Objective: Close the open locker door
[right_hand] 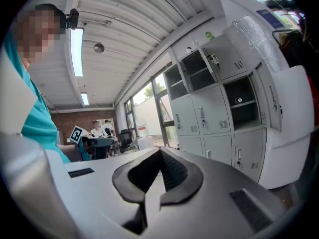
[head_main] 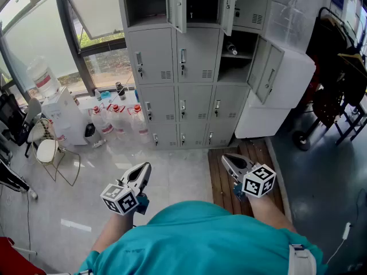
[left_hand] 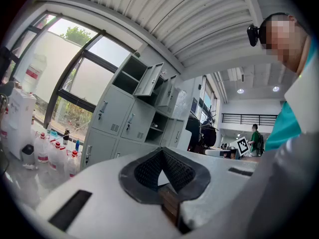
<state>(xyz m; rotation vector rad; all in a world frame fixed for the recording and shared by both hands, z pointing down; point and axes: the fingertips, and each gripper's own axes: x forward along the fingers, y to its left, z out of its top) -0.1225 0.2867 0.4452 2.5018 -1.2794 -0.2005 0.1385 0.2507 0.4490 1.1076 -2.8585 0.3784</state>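
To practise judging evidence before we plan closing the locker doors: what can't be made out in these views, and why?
Head view: the top locker row is cut off by the upper edge.
Head view: the item on the open locker shelf is too small to identify.
Head view: the labels on the bottles are too small to read.
Left gripper view: the left gripper hides much of the lowest lockers with its own body.
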